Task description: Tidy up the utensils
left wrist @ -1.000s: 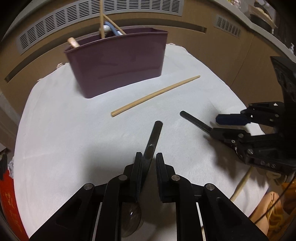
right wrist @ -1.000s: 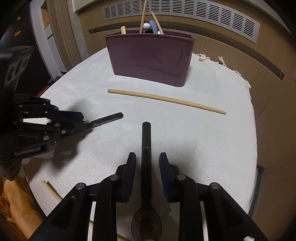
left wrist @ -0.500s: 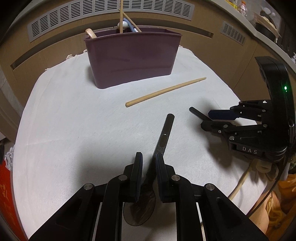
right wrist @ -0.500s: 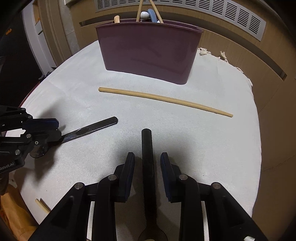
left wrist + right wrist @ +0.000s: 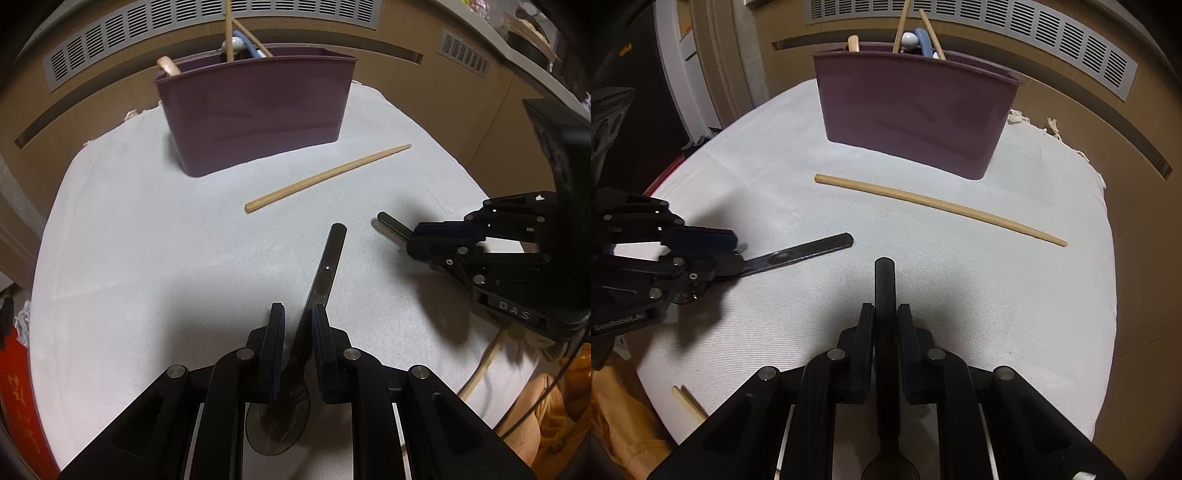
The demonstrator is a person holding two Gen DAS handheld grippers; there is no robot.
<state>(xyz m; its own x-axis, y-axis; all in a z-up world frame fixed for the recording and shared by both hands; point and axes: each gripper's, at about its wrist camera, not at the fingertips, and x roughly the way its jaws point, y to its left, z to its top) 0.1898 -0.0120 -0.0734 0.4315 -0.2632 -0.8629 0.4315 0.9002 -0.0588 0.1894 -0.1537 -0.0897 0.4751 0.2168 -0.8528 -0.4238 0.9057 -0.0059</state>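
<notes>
Item 1 — my left claw (image 5: 297, 332): closed on a flat dark metal spoon (image 5: 325, 269), gripped at the neck just above the bowl. The handle points forward toward the bin and the bowl sits back under the claw. From the right wrist view the spoon looks raised off the cloth, though I cannot be sure.

Item 2 — my right claw (image 5: 885, 328): closed on a black round-handled spoon (image 5: 885, 291), clamped partway along the shaft, bowl trailing behind. I judge the handle-forward hold is meant to let each piece drop handle-first or be tipped into the bin.

Item 3: purple utensil bin (image 5: 255, 114), upright at the far side of the bench (image 5: 129, 240), which is covered in a white cloth. Contents showing above the rim: two wooden chopsticks leaning crossed, a light wooden handle at the left end, and a blue-and-white rounded piece I cannot identify. Whether it has inner dividers cannot be seen.

Item 4: loose chopstick (image 5: 327, 177), lying flat on the cloth between the claws and the bin, near the bin but not touching it. Not yet stowed.

Item 5: second loose wooden stick (image 5: 689, 404), at the near edge of the bench, well apart from the bin and only partly visible.
</notes>
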